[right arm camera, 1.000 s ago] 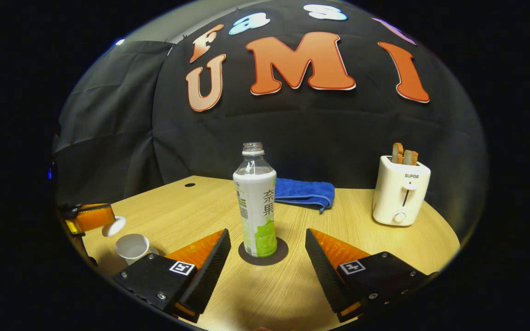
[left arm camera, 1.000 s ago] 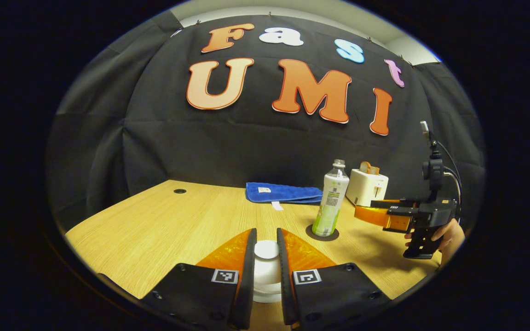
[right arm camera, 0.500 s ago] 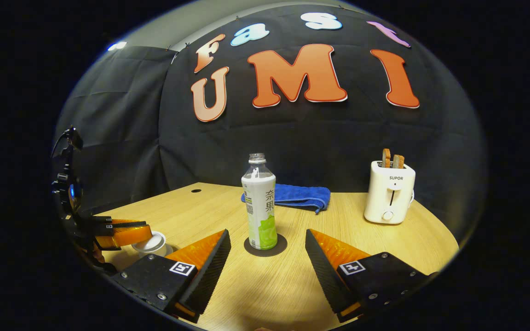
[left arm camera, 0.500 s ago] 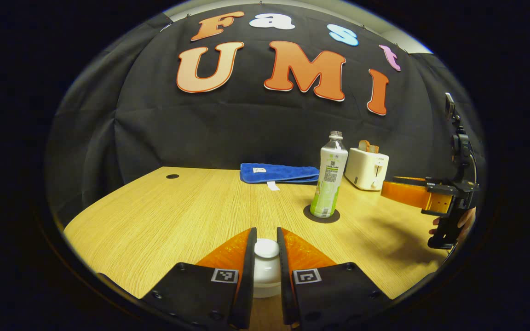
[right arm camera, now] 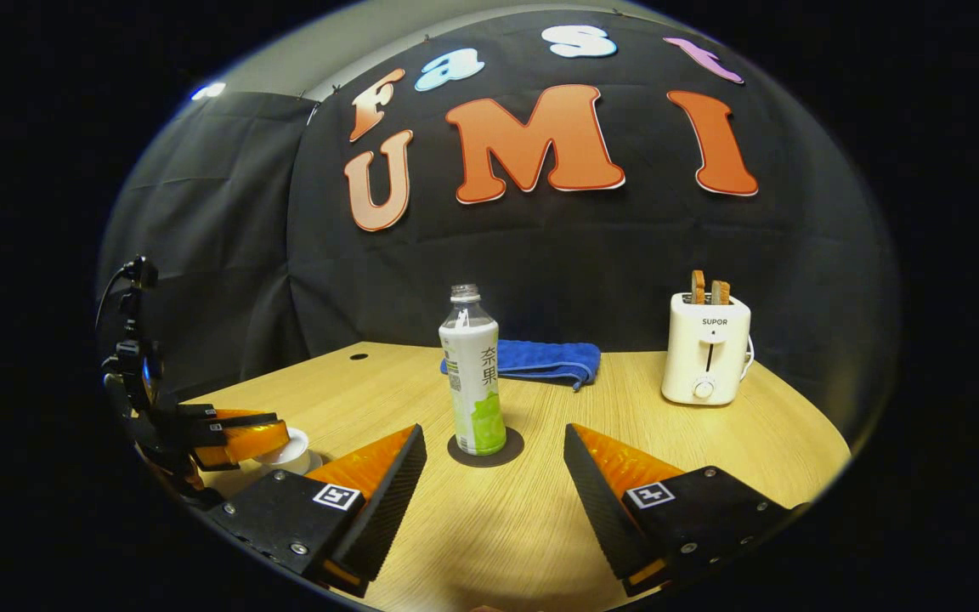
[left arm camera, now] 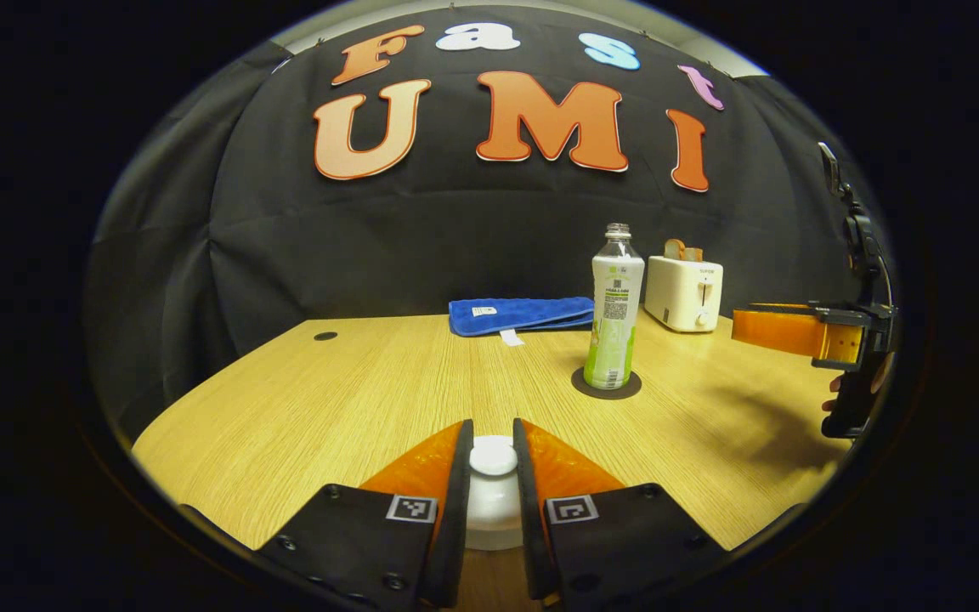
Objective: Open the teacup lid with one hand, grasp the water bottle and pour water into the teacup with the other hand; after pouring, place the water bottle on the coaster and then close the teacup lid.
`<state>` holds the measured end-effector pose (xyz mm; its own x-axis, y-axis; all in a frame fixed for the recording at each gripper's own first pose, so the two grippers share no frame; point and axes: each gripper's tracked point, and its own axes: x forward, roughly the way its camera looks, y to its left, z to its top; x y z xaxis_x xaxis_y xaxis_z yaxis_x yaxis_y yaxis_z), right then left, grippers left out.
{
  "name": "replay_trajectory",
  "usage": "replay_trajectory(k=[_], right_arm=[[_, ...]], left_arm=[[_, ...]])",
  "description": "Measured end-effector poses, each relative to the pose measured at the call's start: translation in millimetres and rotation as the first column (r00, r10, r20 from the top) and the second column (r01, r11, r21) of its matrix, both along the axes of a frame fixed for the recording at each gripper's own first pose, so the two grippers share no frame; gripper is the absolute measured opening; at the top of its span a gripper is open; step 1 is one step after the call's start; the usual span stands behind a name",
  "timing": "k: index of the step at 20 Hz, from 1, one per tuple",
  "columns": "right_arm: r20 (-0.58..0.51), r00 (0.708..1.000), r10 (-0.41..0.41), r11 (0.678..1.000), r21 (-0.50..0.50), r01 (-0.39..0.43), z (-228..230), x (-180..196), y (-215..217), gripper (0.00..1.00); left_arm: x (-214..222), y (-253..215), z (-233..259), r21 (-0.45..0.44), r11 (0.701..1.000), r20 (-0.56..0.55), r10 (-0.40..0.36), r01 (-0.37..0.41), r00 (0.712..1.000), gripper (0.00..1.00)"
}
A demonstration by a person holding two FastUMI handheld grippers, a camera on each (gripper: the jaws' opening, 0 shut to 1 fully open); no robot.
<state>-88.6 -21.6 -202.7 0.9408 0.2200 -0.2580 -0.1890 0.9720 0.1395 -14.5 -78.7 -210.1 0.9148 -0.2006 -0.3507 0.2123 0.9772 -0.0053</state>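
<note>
My left gripper (left arm camera: 491,435) is shut on the knob of the white teacup lid (left arm camera: 493,501), low at the table's near edge. In the right gripper view the left gripper (right arm camera: 273,440) holds that lid (right arm camera: 294,442) down on the white teacup, whose body is mostly hidden. The water bottle (left arm camera: 614,319), uncapped with a green and white label, stands upright on the dark round coaster (left arm camera: 606,385). My right gripper (right arm camera: 494,463) is open, its fingers apart, short of the bottle (right arm camera: 472,382) and the coaster (right arm camera: 485,449). A hand holds the right gripper (left arm camera: 744,328) at the right.
A white toaster (right arm camera: 706,350) with two slices of toast stands at the back right. A folded blue towel (right arm camera: 545,361) lies behind the bottle. The wooden table (left arm camera: 353,399) has a small cable hole (left arm camera: 325,336) at the back left.
The left gripper has lowered the lid from the air above the open teacup down onto it. The right gripper has drawn back from the bottle and stays open.
</note>
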Motion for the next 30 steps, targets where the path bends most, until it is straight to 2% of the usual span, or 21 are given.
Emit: replay_trajectory(k=[2, 3, 5, 6, 9, 13, 14, 15, 16, 17, 20, 22, 23, 25, 30], right_arm=[[0.012, 1.0, -0.002, 1.0, -0.002, 0.002, 4.5, 0.0, 0.3, 0.98], [0.018, 1.0, -0.004, 1.0, -0.003, 0.004, 6.5, -0.3, 0.3, 0.98], [0.033, 0.999, -0.01, 1.0, -0.002, 0.01, 14.2, -2.7, 1.6, 0.98], [0.041, 0.999, -0.016, 1.0, 0.001, 0.016, 19.0, -4.2, 2.6, 0.98], [0.076, 0.997, -0.026, 1.0, -0.001, 0.026, 34.6, -8.7, 6.5, 0.98], [0.126, 0.992, 0.002, 1.0, 0.023, -0.005, 59.1, -17.5, 27.0, 0.98], [0.144, 0.99, -0.004, 1.0, 0.02, 0.001, 64.7, -17.7, 28.0, 0.94], [0.156, 0.988, -0.019, 1.0, 0.004, 0.019, 68.8, -16.9, 25.2, 0.98], [0.158, 0.987, -0.039, 0.999, -0.017, 0.042, 70.6, -15.9, 21.0, 0.98], [0.155, 0.987, -0.051, 0.998, -0.035, 0.057, 71.1, -17.2, 19.7, 0.98], [0.16, 0.986, -0.055, 0.996, -0.064, 0.066, 73.5, -17.4, 23.4, 0.98], [0.164, 0.985, -0.061, 0.993, -0.091, 0.077, 72.0, -16.0, 23.3, 0.97], [0.171, 0.983, -0.067, 0.991, -0.106, 0.086, 73.8, -12.4, 21.0, 1.0], [0.19, 0.979, -0.075, 0.986, -0.13, 0.101, 79.8, -8.0, 21.7, 0.98], [0.247, 0.968, -0.053, 0.984, -0.151, 0.092, 105.7, 3.5, 33.6, 0.98]], left_arm=[[0.1, 4.3, 2.9, 0.005, 1.0, 0.008, 0.01, -0.01, 1.0, 0.39], [0.9, 6.2, 10.2, 0.005, 1.0, 0.027, 0.015, -0.015, 1.0, 0.6], [3.5, 10.7, 31.7, 0.012, 0.999, 0.091, 0.035, -0.037, 0.995, 0.76], [4.9, 12.6, 45.9, 0.008, 0.999, 0.126, 0.047, -0.049, 0.991, 0.78], [7.6, 10.6, 83.8, -0.028, 0.998, 0.19, 0.056, -0.052, 0.98, 0.95], [14.9, 13.3, 127.0, -0.043, 0.998, 0.242, 0.065, -0.056, 0.968, 0.98], [16.1, 15.1, 140.0, -0.049, 0.997, 0.263, 0.074, -0.063, 0.962, 0.98], [16.1, 18.5, 149.5, -0.048, 0.996, 0.281, 0.085, -0.074, 0.956, 0.95], [17.3, 22.4, 160.8, -0.044, 0.995, 0.305, 0.094, -0.085, 0.948, 0.98], [17.2, 24.7, 169.8, -0.046, 0.995, 0.324, 0.101, -0.091, 0.941, 0.95], [17.2, 29.6, 194.8, -0.084, 0.992, 0.387, 0.12, -0.094, 0.914, 0.97], [18.7, 36.6, 203.3, -0.095, 0.99, 0.411, 0.137, -0.106, 0.901, 0.95], [19.8, 41.7, 205.5, -0.087, 0.989, 0.419, 0.145, -0.119, 0.896, 0.98], [24.8, 47.1, 203.9, -0.082, 0.987, 0.421, 0.161, -0.139, 0.893, 0.95], [28.5, 45.6, 213.6, -0.162, 0.98, 0.425, 0.178, -0.119, 0.888, 0.98]])
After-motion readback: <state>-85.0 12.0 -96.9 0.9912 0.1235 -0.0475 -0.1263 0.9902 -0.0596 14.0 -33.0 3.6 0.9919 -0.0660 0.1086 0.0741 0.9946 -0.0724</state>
